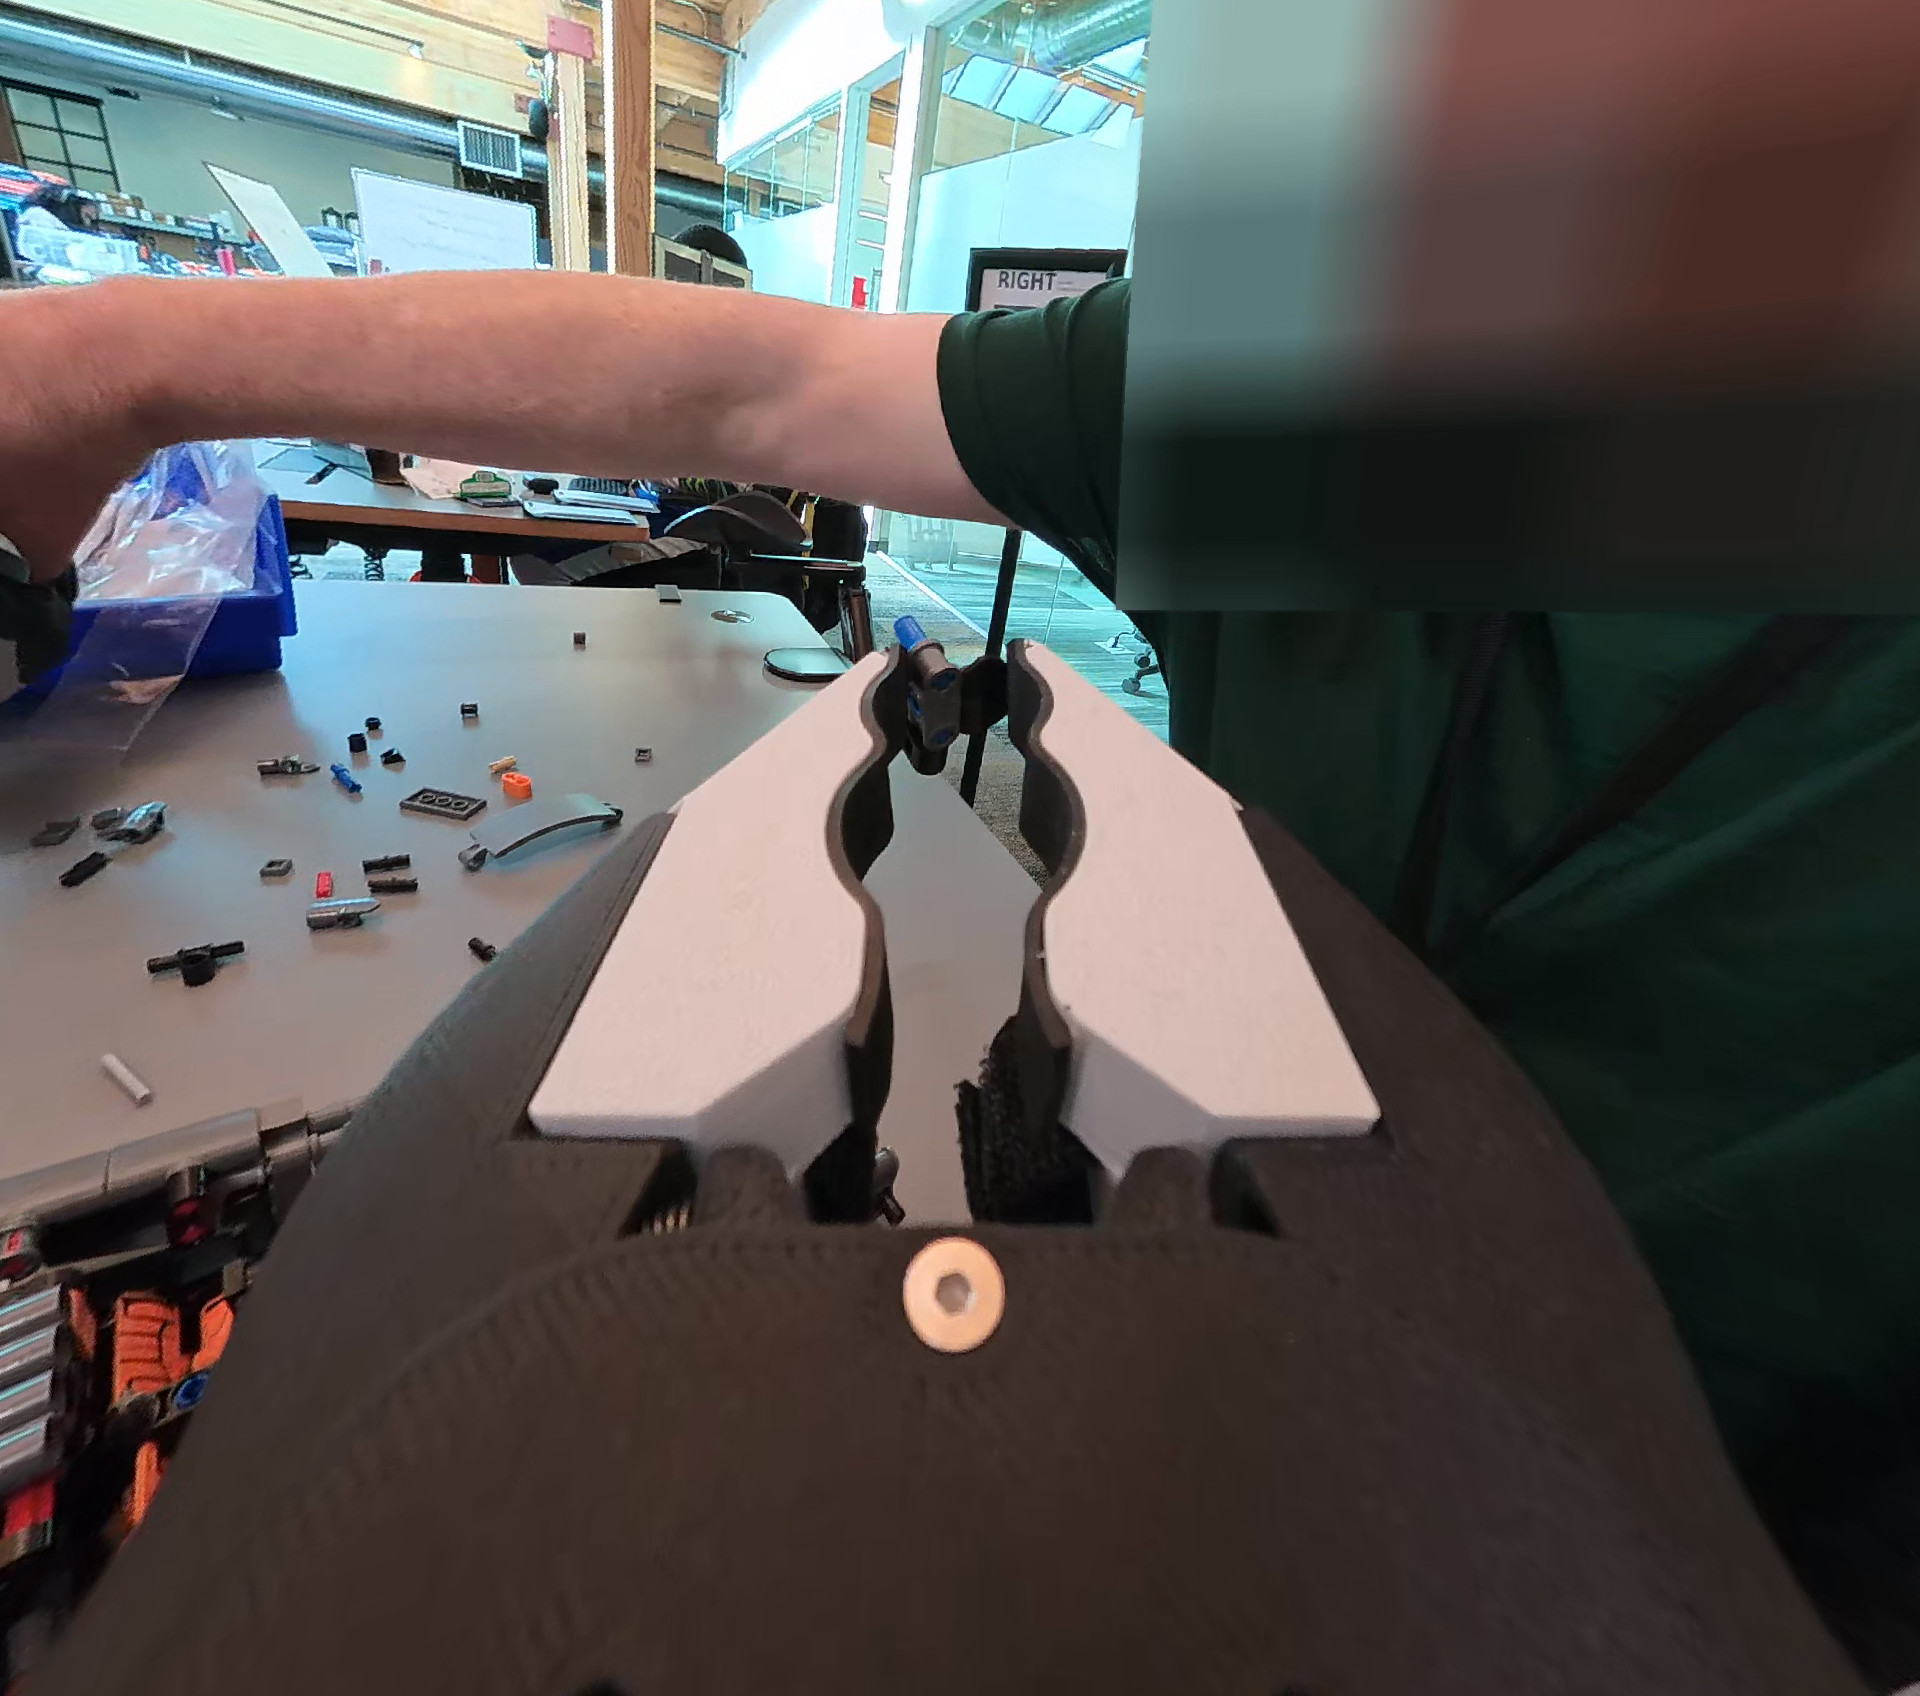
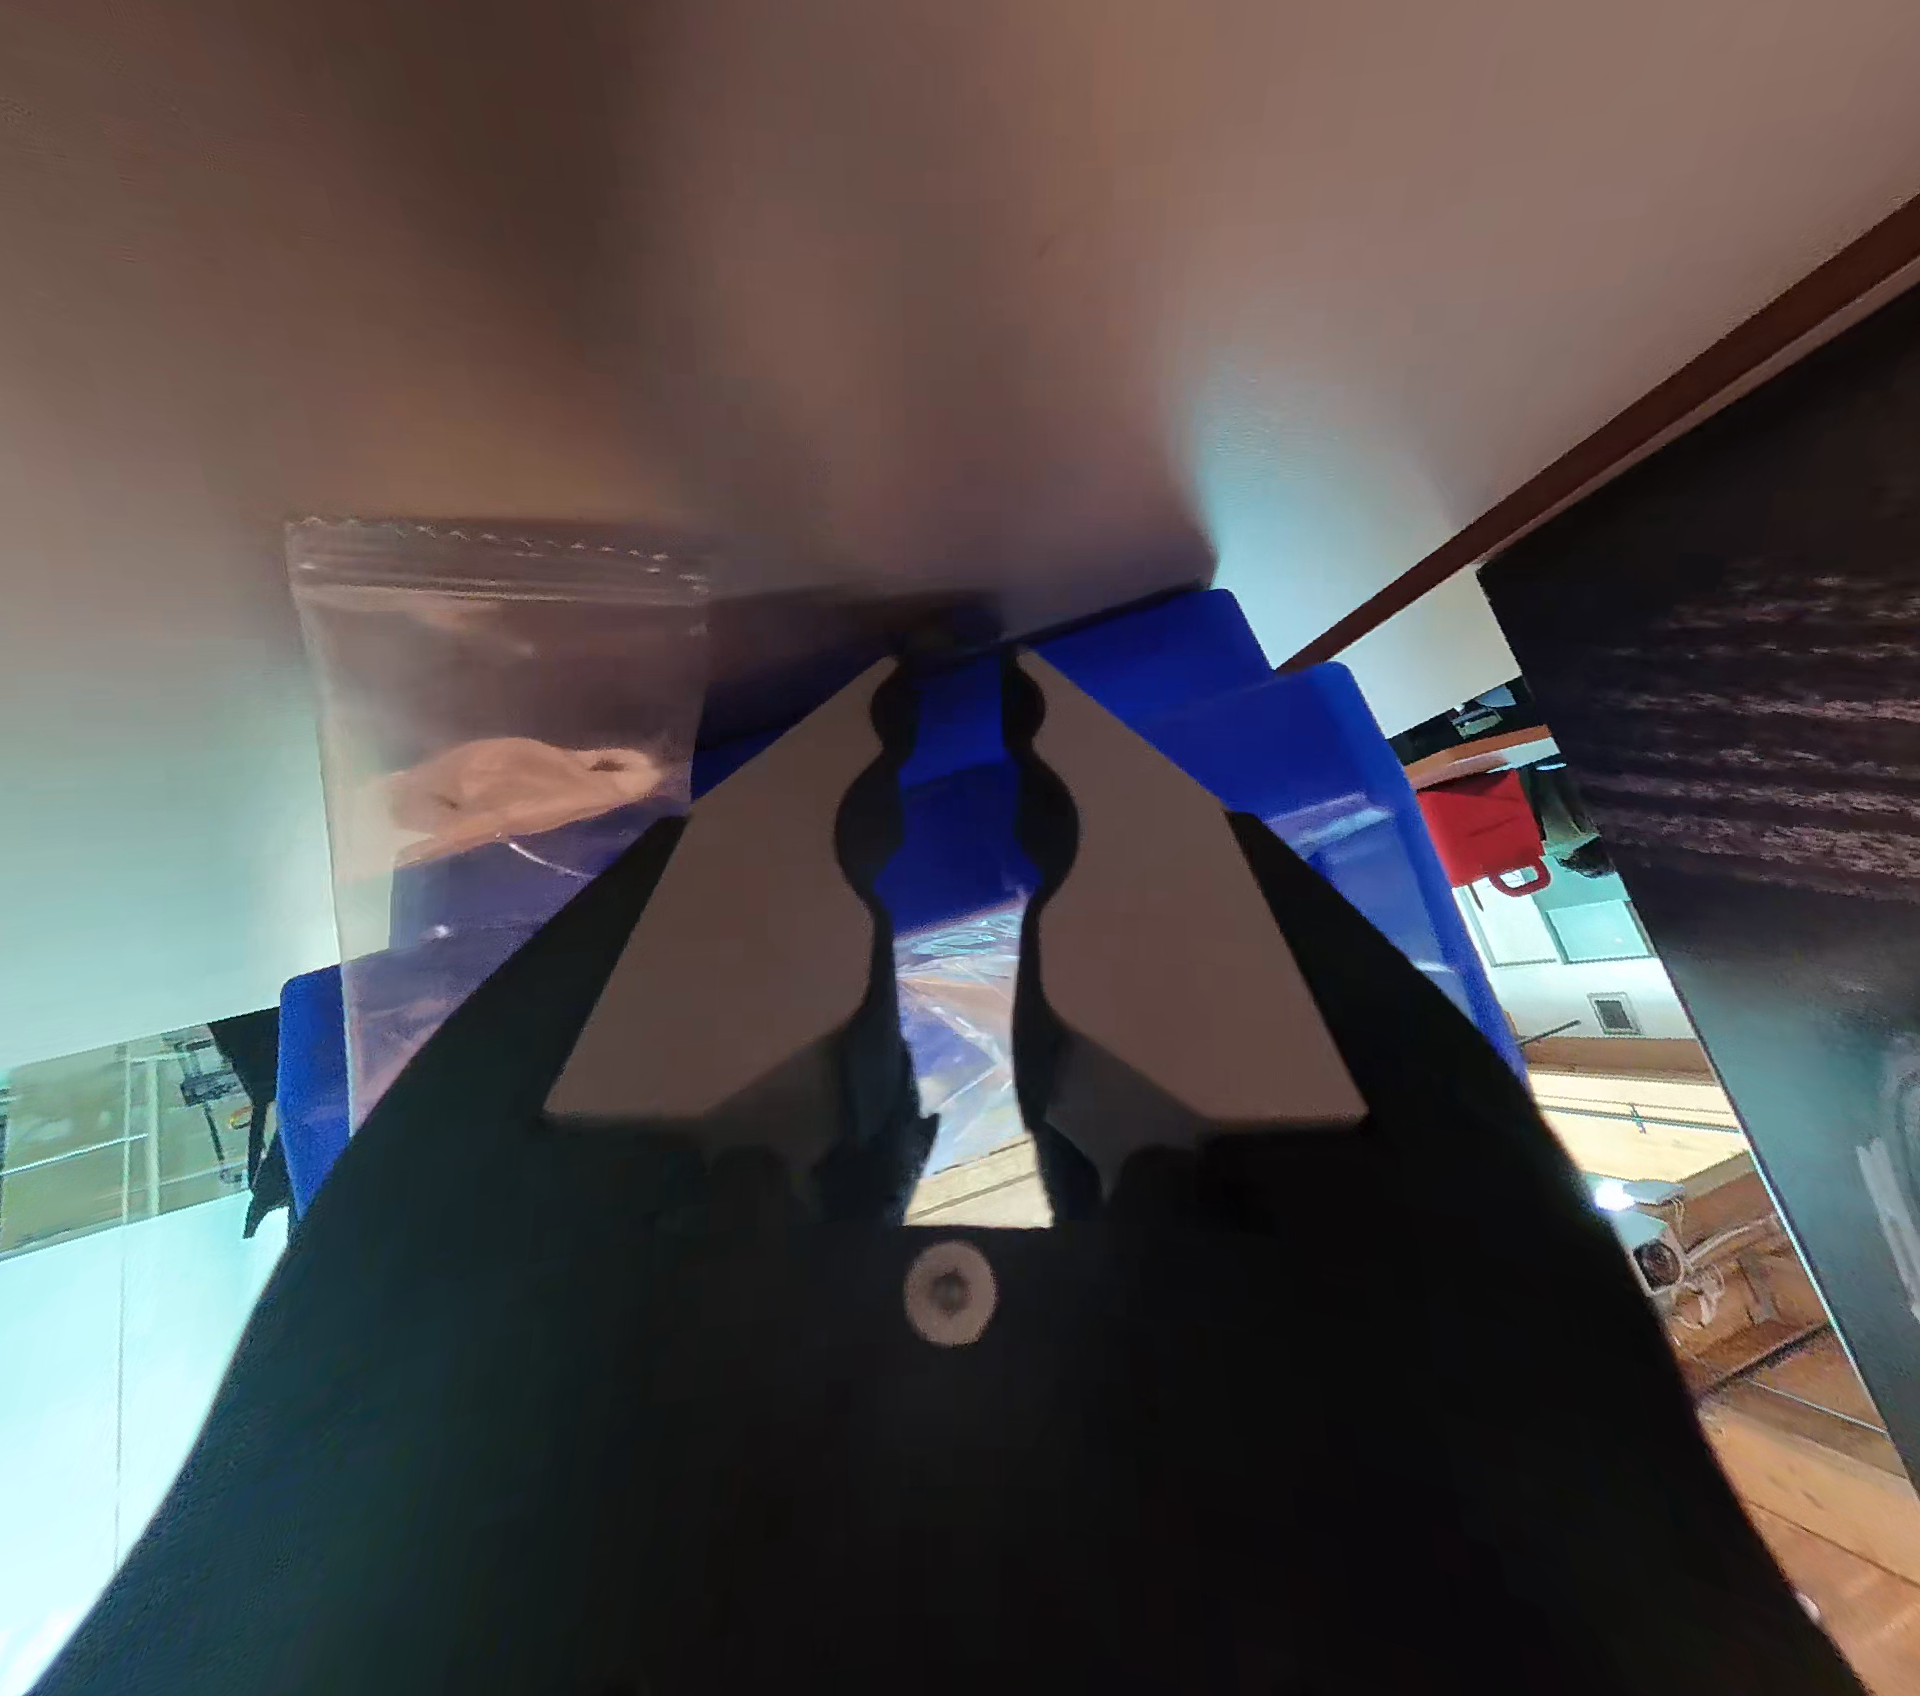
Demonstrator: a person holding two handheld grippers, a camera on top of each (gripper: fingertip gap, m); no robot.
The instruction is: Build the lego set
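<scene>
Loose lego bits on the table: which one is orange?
The small orange piece beside the dark studded plate; the others nearby are black, grey, blue or red.

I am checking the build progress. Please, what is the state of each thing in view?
left gripper: shut on small black and blue piece, held up.
right gripper: over blue bin, nearly closed, grip unclear.
clear bag: hanging over the bin.
loose pieces: scattered on grey table.

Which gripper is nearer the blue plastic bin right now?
Right. The right gripper has its fingertips right at the blue plastic bin, beside a clear plastic bag. The left gripper is across the grey table, pinching a small black-and-blue Lego connector.
</scene>
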